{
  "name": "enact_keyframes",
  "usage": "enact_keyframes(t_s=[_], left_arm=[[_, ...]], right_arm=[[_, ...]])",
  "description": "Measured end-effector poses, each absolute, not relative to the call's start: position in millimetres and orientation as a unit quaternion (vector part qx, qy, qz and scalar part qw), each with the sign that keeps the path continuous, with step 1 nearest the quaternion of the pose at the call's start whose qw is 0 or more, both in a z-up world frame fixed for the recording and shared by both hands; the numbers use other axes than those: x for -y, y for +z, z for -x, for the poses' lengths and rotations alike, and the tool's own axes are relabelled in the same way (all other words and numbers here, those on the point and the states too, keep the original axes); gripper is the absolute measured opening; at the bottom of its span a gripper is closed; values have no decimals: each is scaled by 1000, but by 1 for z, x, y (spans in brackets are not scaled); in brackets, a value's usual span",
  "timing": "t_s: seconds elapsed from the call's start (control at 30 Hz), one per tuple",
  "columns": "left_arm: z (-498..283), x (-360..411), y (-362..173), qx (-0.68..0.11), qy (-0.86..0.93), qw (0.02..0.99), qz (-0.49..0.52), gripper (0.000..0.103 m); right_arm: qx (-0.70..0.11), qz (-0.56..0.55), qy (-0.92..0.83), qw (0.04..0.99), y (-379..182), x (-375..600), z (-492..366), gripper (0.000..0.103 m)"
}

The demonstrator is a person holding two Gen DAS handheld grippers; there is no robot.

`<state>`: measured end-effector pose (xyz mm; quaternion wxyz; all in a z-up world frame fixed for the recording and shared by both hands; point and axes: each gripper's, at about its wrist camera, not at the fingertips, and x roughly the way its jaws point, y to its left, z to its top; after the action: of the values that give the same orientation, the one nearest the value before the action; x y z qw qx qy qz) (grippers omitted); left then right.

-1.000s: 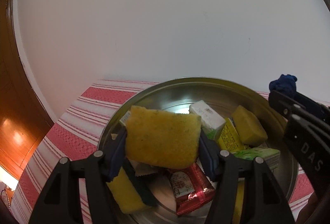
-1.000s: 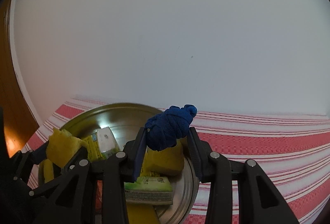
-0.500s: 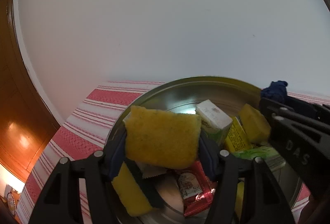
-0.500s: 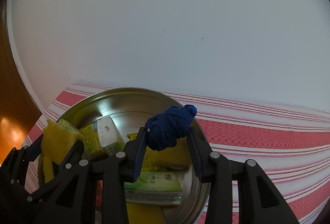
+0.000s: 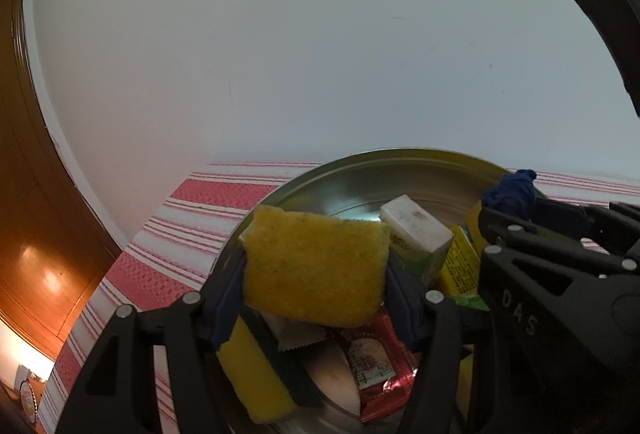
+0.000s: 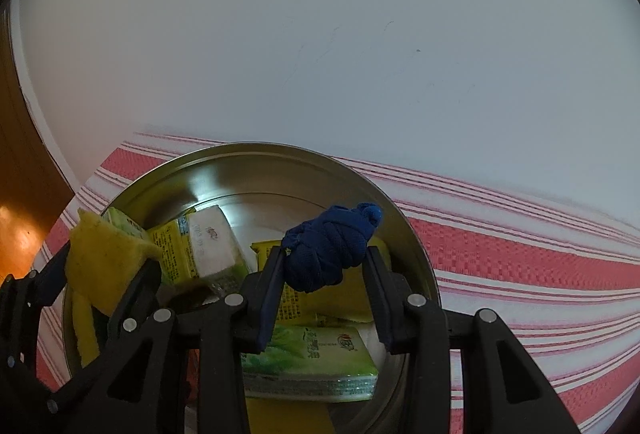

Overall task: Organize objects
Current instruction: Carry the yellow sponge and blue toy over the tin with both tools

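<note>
Since a second ago my right gripper (image 6: 324, 270) has come down and leftward over the metal bowl (image 6: 256, 154); my left has hardly shifted.

Left wrist view: my left gripper (image 5: 316, 274) is clamped on a yellow sponge (image 5: 316, 266), centre of frame, held above the bowl's near left rim. Below it lie a red sachet (image 5: 376, 374), a second sponge (image 5: 256, 374) with a dark backing, and a white-topped carton (image 5: 416, 230). Right gripper with its blue bundle intrudes at right edge. I judge both loads are bound for the bowl, hence the hover.

Right wrist view: right gripper clenched on a knotted blue cloth (image 6: 332, 246), lower centre, above the bowl's right half. Green tissue pack (image 6: 312, 358) and yellow packets sit under it. Bowl crowded; bare metal shows only toward upper part of its floor. Striped cloth on the bench (image 6: 520, 266) is open at right. Grippers near each other at frame's left; releasing in turn seems wiser.
</note>
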<state>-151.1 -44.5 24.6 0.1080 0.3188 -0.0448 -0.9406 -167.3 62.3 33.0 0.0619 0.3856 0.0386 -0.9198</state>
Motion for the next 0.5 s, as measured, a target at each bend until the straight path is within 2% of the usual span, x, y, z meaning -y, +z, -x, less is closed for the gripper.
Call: enact_keyframes(t_s=[0.2,0.5], left_arm=[[153,49,25,42,-939,111,-321,62],[158,69,23,21,-936,126,-327,62]], right_arm=[[-3,-386,-920,71,38,-69,166,43],[-7,-383,-922,52,34,-81,162,43]])
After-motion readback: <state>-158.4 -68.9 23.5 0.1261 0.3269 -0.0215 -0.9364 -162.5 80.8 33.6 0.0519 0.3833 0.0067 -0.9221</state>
